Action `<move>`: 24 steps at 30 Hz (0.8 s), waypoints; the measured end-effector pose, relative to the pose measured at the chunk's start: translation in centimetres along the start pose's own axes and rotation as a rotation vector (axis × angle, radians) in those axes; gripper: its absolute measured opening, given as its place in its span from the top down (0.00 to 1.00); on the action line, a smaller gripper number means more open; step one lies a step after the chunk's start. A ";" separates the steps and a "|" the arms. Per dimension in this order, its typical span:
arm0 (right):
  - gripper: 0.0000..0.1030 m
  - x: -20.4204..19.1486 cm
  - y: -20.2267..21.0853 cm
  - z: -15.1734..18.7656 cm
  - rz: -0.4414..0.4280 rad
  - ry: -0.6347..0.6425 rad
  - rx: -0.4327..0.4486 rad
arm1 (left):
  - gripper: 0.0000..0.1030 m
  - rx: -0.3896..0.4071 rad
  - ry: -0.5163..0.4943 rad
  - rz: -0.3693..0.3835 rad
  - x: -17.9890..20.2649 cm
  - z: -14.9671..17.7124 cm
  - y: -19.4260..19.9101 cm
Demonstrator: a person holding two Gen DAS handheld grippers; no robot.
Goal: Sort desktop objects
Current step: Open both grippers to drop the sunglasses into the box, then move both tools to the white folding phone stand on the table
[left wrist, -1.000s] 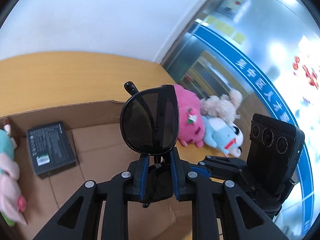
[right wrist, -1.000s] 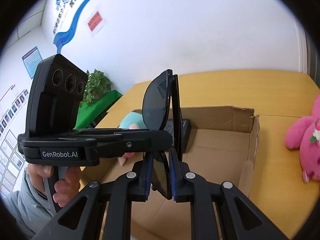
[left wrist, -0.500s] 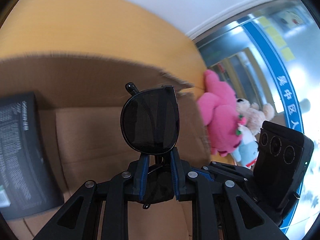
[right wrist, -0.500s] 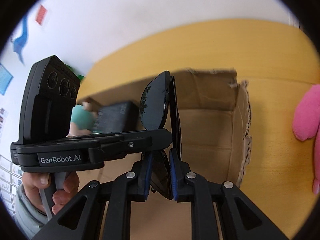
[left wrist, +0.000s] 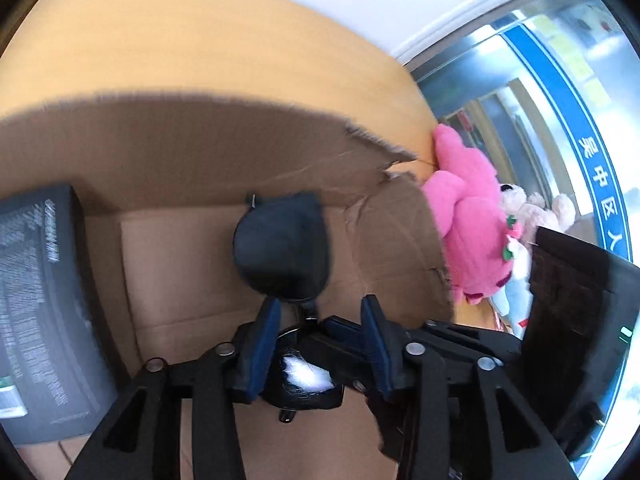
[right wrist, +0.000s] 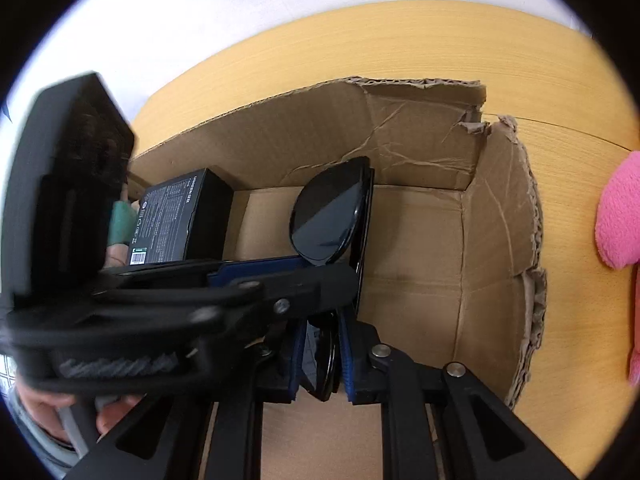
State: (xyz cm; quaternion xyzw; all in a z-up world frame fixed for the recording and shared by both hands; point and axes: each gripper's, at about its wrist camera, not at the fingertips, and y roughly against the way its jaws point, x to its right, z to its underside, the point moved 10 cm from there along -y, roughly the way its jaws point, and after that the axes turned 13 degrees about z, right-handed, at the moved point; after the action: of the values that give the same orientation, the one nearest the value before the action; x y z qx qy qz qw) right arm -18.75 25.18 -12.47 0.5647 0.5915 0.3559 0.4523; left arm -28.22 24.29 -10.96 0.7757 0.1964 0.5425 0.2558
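Observation:
Folded black sunglasses (right wrist: 328, 212) hang low inside the cardboard box (right wrist: 400, 132), close above its floor. My right gripper (right wrist: 323, 360) is shut on them, blue pads pressing the lower lens from both sides. My left gripper (left wrist: 319, 332) reaches across from the left (right wrist: 304, 276). Its jaws are opening, and the sunglasses (left wrist: 284, 248) stand between its pads without either pad pressing them. A hand holds the left gripper's handle at the lower left of the right wrist view.
A black printed carton (left wrist: 36, 300) (right wrist: 176, 216) lies in the box's left part, with a teal plush (right wrist: 120, 224) behind it. A pink plush (left wrist: 468, 232) (right wrist: 618, 216) and pale plush toys (left wrist: 536, 208) lie on the wooden table (right wrist: 400, 40) right of the torn box wall (left wrist: 200, 140).
Both grippers have come down with the sunglasses from above the box into it. The left gripper's pads, shut on the sunglasses before, have parted from them.

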 end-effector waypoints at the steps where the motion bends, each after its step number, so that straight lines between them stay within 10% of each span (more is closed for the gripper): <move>1: 0.86 0.2 0.1 0.1 0.012 -0.009 0.004 | 0.52 0.013 -0.010 -0.016 0.3 -0.1 0.8; 3: 0.85 0.1 0.5 0.2 0.012 -0.018 0.021 | 0.51 0.041 -0.021 -0.030 0.8 -0.1 2.2; 10: 0.33 1.3 6.3 0.5 0.142 -0.015 0.154 | 0.43 0.236 -0.129 -0.123 2.9 1.6 12.0; 19: 0.23 1.0 18.5 3.4 0.161 0.066 0.458 | 0.03 0.575 -0.330 -0.443 6.7 10.4 27.2; 24: 0.22 -2.6 23.7 6.8 0.129 0.132 0.555 | 0.00 0.714 -0.423 -0.576 9.1 15.7 32.7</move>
State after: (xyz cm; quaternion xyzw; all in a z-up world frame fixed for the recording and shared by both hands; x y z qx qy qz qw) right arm -4.31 24.61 7.64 0.6789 0.6573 0.2445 0.2175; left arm -9.52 0.80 11.33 0.8221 0.5197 0.1798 0.1478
